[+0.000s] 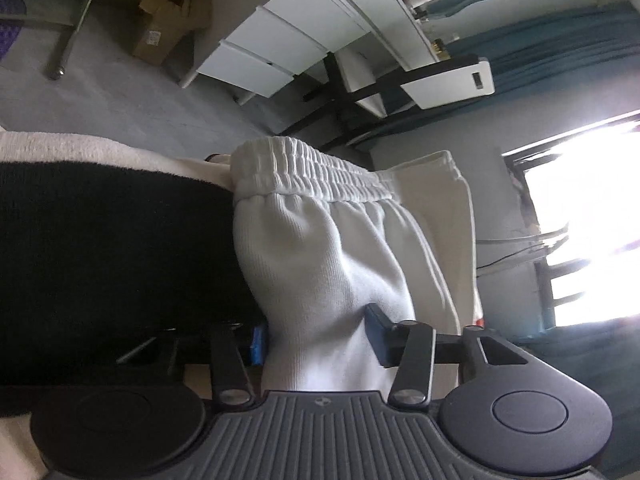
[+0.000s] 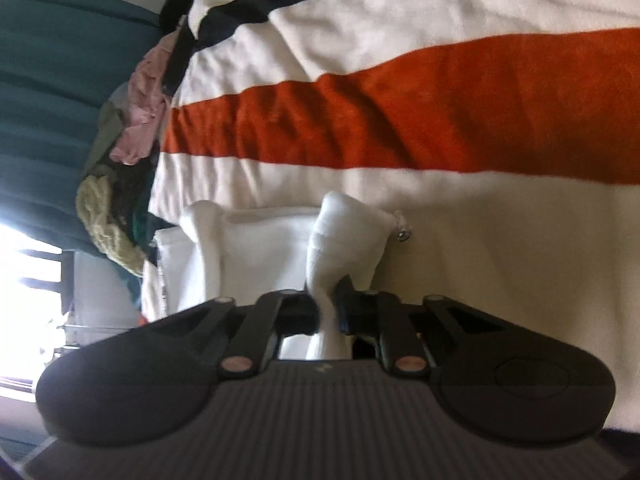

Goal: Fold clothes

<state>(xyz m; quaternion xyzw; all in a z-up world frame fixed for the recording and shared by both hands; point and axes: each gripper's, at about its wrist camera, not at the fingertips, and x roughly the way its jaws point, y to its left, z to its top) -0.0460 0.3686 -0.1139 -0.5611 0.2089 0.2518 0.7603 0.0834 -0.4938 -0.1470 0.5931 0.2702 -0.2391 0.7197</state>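
- A white knit garment [image 1: 320, 248] with an elastic waistband [image 1: 308, 172] is being held up over the striped blanket [image 2: 400, 128], near its black stripe in the left wrist view and just below its orange stripe in the right wrist view.
- The left gripper [image 1: 318, 334] is being kept closed on a thick bunch of the white fabric, with the blue pads pressed in on both sides.
- The right gripper [image 2: 330, 310] is being kept clamped, jaws nearly together, on a narrow twisted strand of white cloth [image 2: 344, 236].
- No finished fold is being shown; the garment is being gathered and hung, not laid flat, so the task is judged to be at an early stage.
- A heap of other clothes [image 2: 120, 152] is being left untouched at the blanket's far edge, so more folding is judged to remain.
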